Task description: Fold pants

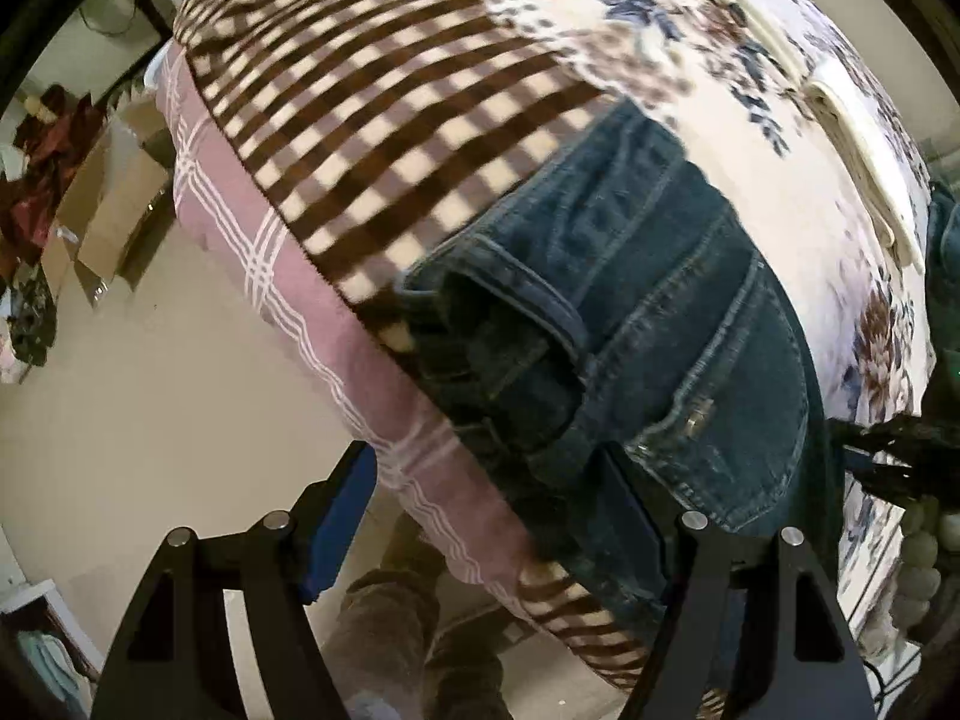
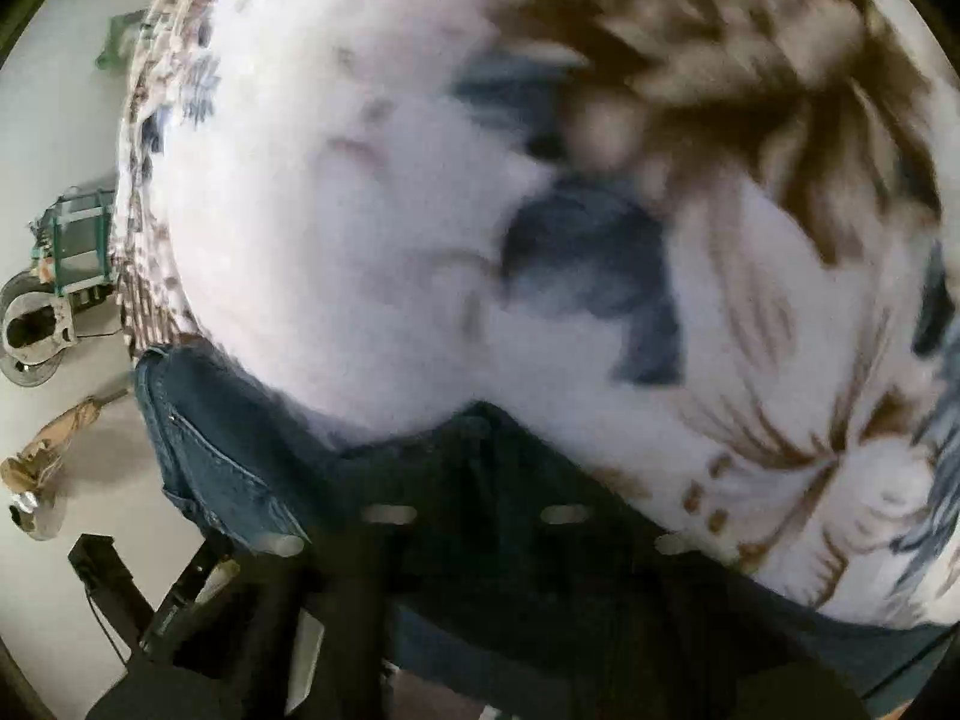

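Note:
Dark blue jeans (image 1: 648,330) lie at the near edge of a bed covered by a checkered and floral blanket (image 1: 420,120). The waistband and a back pocket face me in the left wrist view. My left gripper (image 1: 489,516) is open, its blue-padded fingers (image 1: 339,528) spread wide just in front of the waistband, over the bed's edge. In the right wrist view my right gripper (image 2: 474,516) is shut on a fold of the jeans (image 2: 228,456), held close over the floral blanket (image 2: 360,210). That view is blurred.
A pink plaid sheet (image 1: 288,294) hangs down the bed's side. Cardboard boxes (image 1: 114,204) and clothes stand on the floor to the left. A folded cream cloth (image 1: 864,144) lies on the bed at the far right. A cable reel (image 2: 36,330) and a folded umbrella (image 2: 54,438) lie on the floor.

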{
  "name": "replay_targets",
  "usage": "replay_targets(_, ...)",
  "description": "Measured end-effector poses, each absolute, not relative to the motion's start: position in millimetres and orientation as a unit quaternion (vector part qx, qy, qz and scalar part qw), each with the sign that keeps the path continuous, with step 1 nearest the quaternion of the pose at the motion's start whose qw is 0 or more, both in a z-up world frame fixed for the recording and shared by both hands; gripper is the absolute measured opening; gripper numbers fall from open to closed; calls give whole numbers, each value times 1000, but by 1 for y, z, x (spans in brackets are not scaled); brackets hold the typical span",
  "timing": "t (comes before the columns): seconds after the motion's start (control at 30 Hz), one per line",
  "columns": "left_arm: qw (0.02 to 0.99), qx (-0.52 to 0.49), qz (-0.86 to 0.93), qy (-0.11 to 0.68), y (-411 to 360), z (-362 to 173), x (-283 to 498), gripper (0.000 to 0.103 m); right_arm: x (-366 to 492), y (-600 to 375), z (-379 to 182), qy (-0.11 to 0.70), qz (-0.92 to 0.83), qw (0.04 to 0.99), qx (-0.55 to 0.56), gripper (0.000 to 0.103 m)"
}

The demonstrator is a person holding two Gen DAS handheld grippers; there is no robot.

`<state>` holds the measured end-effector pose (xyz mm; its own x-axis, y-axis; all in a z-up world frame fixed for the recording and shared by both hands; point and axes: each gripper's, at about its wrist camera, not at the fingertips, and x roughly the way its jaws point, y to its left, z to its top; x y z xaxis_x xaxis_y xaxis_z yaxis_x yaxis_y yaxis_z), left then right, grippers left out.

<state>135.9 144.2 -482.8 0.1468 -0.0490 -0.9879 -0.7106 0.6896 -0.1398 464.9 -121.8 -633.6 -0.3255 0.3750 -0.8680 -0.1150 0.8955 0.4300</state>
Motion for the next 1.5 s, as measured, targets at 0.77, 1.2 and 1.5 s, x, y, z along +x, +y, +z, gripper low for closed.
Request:
replay_targets(0.77, 681, -362, 235, 592, 159, -475, 132, 73, 484, -145, -611, 784, 124, 600, 101, 8)
replay_targets(1.2, 679, -406, 245, 560, 171, -466, 116, 73, 458, -185, -582, 755, 138, 618, 172, 47)
replay_targets(1.5, 678, -460, 229, 526, 184, -499, 152, 56, 377, -200, -577, 756, 102, 596, 251, 47)
